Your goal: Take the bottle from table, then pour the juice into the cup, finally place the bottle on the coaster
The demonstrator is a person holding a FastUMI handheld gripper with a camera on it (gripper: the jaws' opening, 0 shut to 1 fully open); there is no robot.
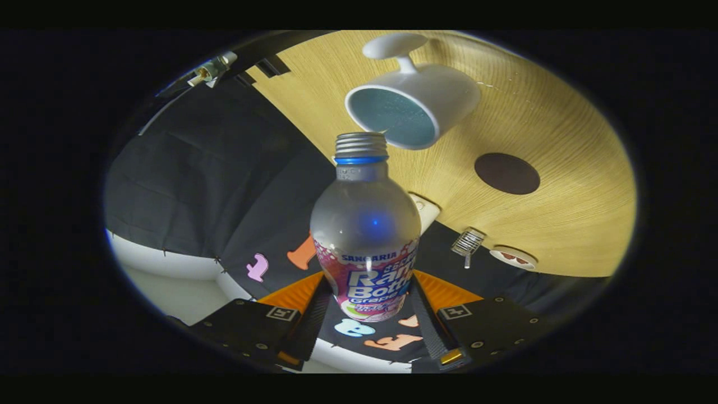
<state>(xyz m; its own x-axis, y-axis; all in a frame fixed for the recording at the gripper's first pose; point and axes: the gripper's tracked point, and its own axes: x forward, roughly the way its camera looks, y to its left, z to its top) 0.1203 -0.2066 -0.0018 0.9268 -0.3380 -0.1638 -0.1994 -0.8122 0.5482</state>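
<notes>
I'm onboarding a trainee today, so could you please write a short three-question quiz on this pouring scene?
1. True or false: the gripper is shut on the juice bottle.
2. The bottle's mouth points toward: A) the white cup B) the dark round coaster C) the booth's cloth wall.
3. Fill in: the bottle's threaded neck has no ____ on it.

Key: 1 true; 2 A; 3 cap.
</notes>
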